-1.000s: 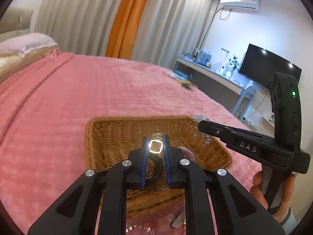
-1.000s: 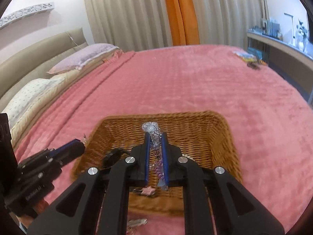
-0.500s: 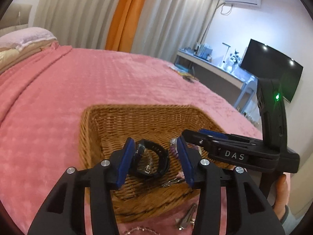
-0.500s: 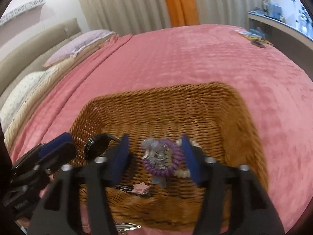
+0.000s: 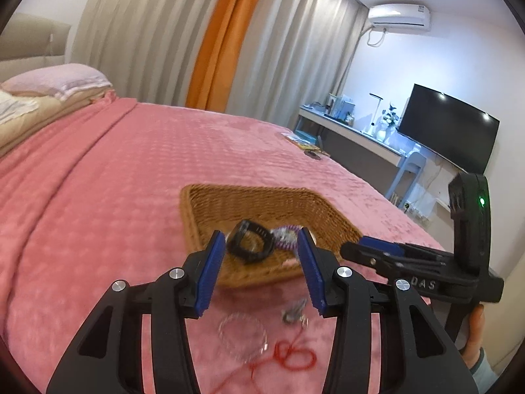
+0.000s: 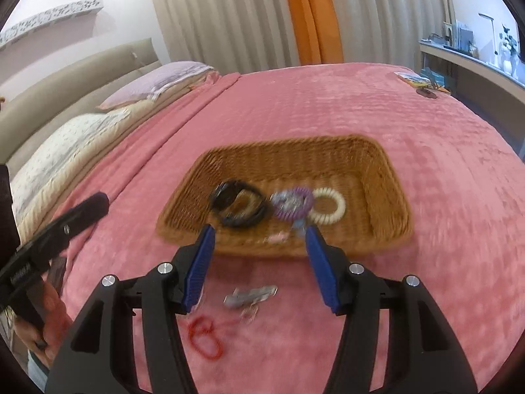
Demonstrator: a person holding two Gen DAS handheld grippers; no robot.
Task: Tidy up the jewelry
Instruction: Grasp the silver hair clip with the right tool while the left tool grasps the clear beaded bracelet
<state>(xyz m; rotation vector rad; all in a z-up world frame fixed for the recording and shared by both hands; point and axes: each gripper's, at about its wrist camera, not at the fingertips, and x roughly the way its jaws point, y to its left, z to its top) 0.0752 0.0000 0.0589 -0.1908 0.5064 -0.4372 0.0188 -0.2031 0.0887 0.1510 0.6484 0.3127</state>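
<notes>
Above the bedspread (image 6: 328,98), both tools (image 5: 261,243) (image 6: 259,234) spread, empty

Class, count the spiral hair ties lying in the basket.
2: a purple tie mid-basket, beside the black watch, and a cream tie touching its right side. Others may hide underneath.

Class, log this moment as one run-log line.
left gripper: open, empty | right gripper: open, empty | basket: watch, purple coil, cream coil | blanket: red cord, clip
</notes>
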